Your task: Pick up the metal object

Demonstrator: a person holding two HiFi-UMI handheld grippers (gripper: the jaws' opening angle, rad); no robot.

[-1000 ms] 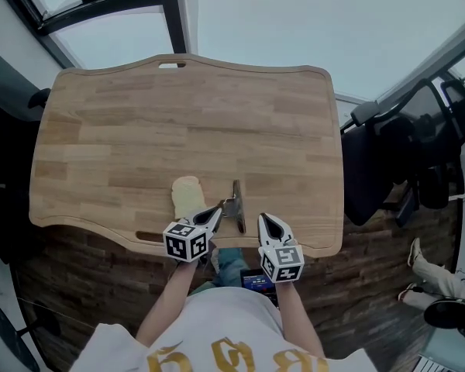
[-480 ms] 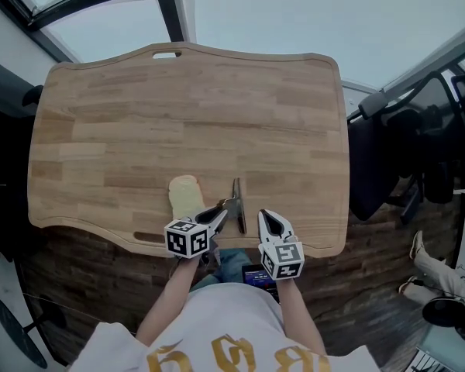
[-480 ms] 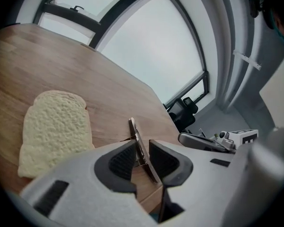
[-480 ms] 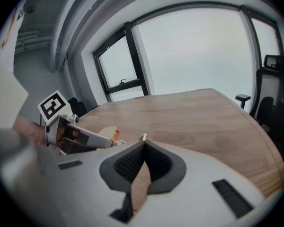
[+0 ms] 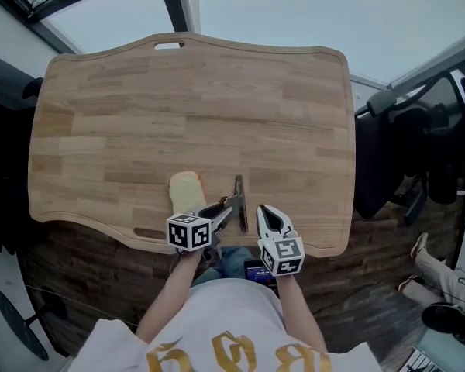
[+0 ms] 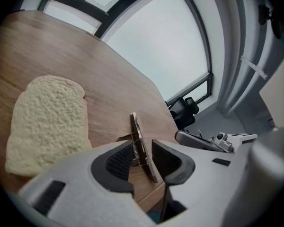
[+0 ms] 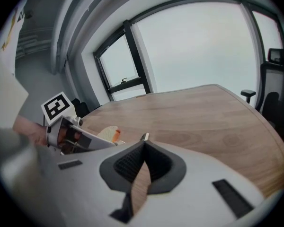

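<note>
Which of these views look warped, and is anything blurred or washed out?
Left gripper view: fisheye curves the window frame, corners vignette black, yet the bread slice and metal object are sharp. Right gripper view: same bowing, window blown out pale. Head view: wooden table evenly lit, no hard shadows.

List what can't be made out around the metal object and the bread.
- The metal object: in the left gripper view its lower end is hidden behind the left gripper's jaws; in the head view it is too small to identify.
- In the right gripper view only its tip shows above the right gripper's shut jaws.
- The slice of bread: in the right gripper view the left gripper covers part of it.
</note>
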